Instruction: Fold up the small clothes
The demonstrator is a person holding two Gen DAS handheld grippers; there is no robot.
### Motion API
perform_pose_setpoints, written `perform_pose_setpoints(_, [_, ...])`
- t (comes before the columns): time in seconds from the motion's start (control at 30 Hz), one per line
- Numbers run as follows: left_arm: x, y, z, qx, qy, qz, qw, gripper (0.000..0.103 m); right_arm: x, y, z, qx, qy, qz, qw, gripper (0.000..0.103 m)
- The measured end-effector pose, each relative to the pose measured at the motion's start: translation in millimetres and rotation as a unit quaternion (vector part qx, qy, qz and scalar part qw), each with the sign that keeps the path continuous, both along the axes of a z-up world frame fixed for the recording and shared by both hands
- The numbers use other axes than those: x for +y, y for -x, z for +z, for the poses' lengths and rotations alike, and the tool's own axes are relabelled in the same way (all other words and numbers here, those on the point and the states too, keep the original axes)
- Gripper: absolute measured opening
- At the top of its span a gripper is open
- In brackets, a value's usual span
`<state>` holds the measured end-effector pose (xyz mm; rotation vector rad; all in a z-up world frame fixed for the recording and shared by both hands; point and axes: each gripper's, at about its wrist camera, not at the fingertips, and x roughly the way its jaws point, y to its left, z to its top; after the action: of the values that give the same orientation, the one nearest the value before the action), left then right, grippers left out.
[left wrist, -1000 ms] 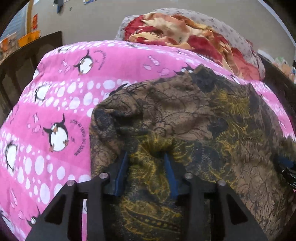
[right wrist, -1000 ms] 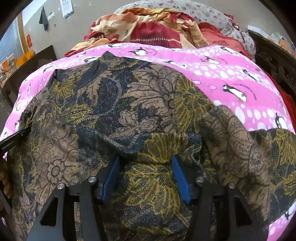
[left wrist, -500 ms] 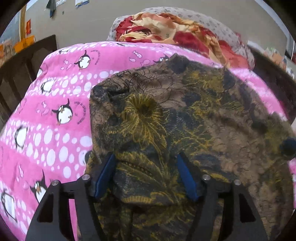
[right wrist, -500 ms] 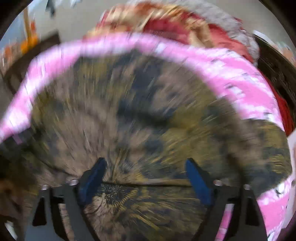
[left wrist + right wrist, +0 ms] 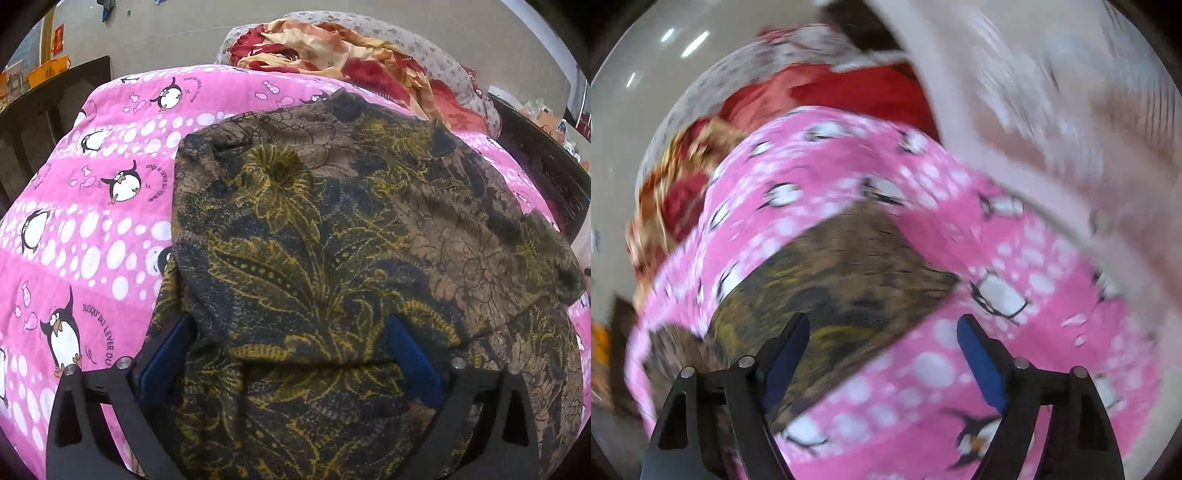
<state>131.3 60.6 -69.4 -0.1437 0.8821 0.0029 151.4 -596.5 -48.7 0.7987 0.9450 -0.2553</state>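
Across the centre of the left wrist frame, a brown-and-gold floral garment (image 5: pixel 332 236) lies folded over itself on a pink penguin bedspread (image 5: pixel 92 229). Both hand-held grippers, left (image 5: pixel 291 354) and right (image 5: pixel 882 354), have just released, jaws apart, gripping nothing. Further folds probably remain.

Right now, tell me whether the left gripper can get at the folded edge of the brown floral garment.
Probably yes: the left gripper is open, and the brown floral garment has its folded edge lying right between the pads, with nothing on top of it.
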Motion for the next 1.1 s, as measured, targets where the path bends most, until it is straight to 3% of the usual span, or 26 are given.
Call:
perform_pose_setpoints(0.13, [-0.1,-1.5,-1.1,0.001,0.0,0.002,1.0,0.103,-27.4,-7.1,-30.8,-0.037,-0.08,-0.037,0.995,0.082])
perform_pose_setpoints(0.17, [-0.2,-2.4,-1.2,0.001,-0.001,0.003,1.0,0.103,-31.5,-9.7,-34.4,-0.045,-0.088,-0.036,0.994,0.075])
perform_pose_setpoints(0.2, [-0.5,-2.8,-1.3,0.002,-0.002,0.004,1.0,0.103,-31.7,-13.9,-36.5,-0.053,-0.089,-0.03,0.994,0.068])
perform_pose_setpoints(0.3, [0.0,-4.9,-1.9,0.003,-0.002,0.004,1.0,0.103,-18.7,-22.3,-31.5,-0.074,-0.067,-0.01,0.995,0.061])
perform_pose_setpoints(0.33, [0.3,-5.2,-1.9,0.003,-0.001,0.004,1.0,0.103,-17.4,-22.9,-27.9,-0.084,-0.059,-0.009,0.995,0.053])
perform_pose_setpoints(0.4, [0.2,-4.8,-1.8,0.003,-0.001,0.005,1.0,0.103,-17.0,-23.7,-21.9,-0.094,-0.047,-0.009,0.994,0.022])
perform_pose_setpoints(0.43, [0.5,-4.9,-1.9,0.003,-0.002,0.004,1.0,0.103,-15.2,-24.4,-16.2,-0.098,-0.041,-0.005,0.994,0.017])
perform_pose_setpoints(0.6, [0.5,-4.5,-2.0,0.003,-0.001,0.004,1.0,0.103,3.3,-25.4,55.2,-0.127,0.047,0.012,0.991,0.012])
perform_pose_setpoints(0.77, [1.4,-3.6,-0.8,0.0,0.004,0.004,1.0,0.103,10.5,-9.0,175.4,-0.192,0.148,-0.001,0.97,0.012])
perform_pose_setpoints(0.87, [1.8,-3.3,-0.3,-0.001,0.005,0.003,1.0,0.103,40.6,-7.7,228.8,-0.222,0.179,0.038,0.958,0.012])
perform_pose_setpoints(0.97, [3.3,-1.2,3.3,-0.003,0.011,0.001,0.9999,0.103,106.3,-17.7,252.1,-0.251,0.182,0.108,0.945,0.012])
perform_pose_setpoints(1.03, [7.2,-0.6,12.7,-0.003,0.023,-0.003,0.9997,0.103,158.0,-27.9,251.9,-0.265,0.167,0.16,0.936,0.012])
perform_pose_setpoints(1.1, [16.3,4.6,33.7,-0.029,0.039,0.008,0.9988,0.103,223.1,-42.2,237.6,-0.273,0.135,0.218,0.927,0.012])
